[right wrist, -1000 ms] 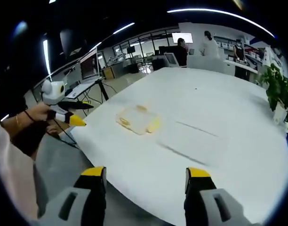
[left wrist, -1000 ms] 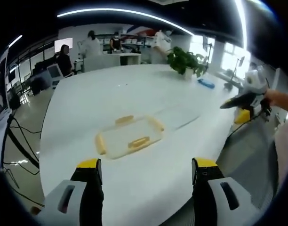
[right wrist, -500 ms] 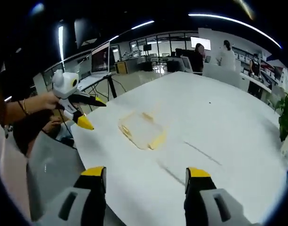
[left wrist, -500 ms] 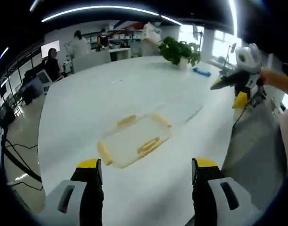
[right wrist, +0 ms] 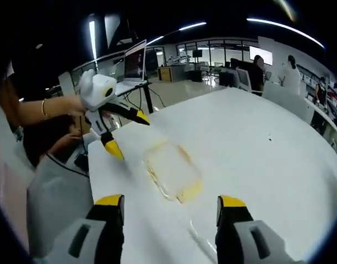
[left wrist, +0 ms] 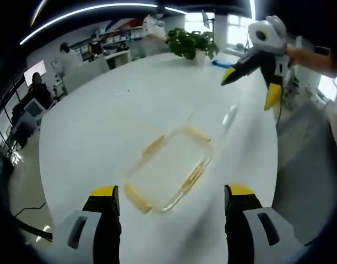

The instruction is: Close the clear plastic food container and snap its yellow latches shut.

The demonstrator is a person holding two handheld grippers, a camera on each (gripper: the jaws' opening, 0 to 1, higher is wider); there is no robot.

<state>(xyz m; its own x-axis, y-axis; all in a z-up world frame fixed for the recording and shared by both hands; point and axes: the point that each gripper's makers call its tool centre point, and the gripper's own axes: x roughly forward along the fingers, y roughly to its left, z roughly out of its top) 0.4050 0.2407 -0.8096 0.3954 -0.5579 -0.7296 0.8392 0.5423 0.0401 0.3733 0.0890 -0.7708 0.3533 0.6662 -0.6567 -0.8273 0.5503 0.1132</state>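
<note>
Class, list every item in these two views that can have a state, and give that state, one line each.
Clear plastic food container with yellow latches: flat on the white table, untouched.
Left gripper: jaws open, holding nothing.
Right gripper: jaws open, holding nothing.
Green potted plant: upright.

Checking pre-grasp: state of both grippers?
Left gripper: open, holding nothing, above the clear plastic container with yellow latches.
Right gripper: open, holding nothing.

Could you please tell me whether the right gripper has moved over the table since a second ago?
Yes. In the left gripper view the right gripper now hangs over the table, nearer the potted plant; earlier it was past the edge.
</note>
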